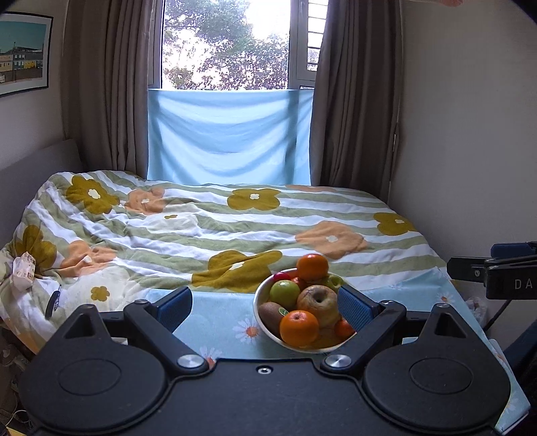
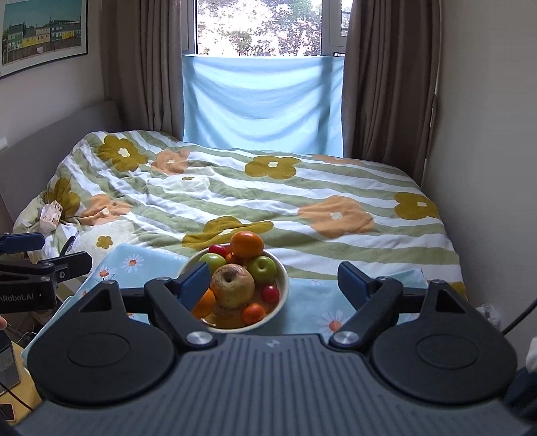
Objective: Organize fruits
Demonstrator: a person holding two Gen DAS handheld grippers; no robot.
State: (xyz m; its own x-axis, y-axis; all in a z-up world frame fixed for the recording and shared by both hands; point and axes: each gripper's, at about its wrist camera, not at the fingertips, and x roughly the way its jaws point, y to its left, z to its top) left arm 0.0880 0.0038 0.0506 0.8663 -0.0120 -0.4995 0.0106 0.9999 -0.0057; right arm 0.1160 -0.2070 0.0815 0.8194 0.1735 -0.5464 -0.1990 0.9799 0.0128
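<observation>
Work surface: a table under a light blue daisy-print cloth (image 2: 312, 302), set against the foot of a bed. The bed carries a striped quilt (image 1: 235, 221) with large ochre and peach flowers. Behind it, a window (image 1: 225, 43) with brown curtains (image 1: 355, 94) either side and a pale blue sheet (image 1: 228, 141) hung over its lower part. A framed picture (image 2: 42, 32) of coloured houses hangs on the left wall.

Task item: a white bowl (image 2: 283, 285) heaped with fruit stands on the cloth near the table's far edge. Contents seen: an orange (image 2: 246, 244) on top, a wrinkled yellow-brown apple (image 2: 232, 285) in the middle, two green apples, small red fruits, small oranges at the near rim, and a kiwi (image 1: 272, 315) on the bowl's left side.

My left gripper (image 1: 265, 303) is spread wide with nothing between the fingers; its right pad (image 1: 354, 310) sits just at the bowl's right rim and hides part of it. My right gripper (image 2: 277, 285) is likewise wide and holds nothing; its left pad (image 2: 196, 285) overlaps the bowl's left side in view. Contact with the bowl cannot be judged in either view.

Other items: a crumpled white packet (image 1: 22, 271) lies at the quilt's left edge.
</observation>
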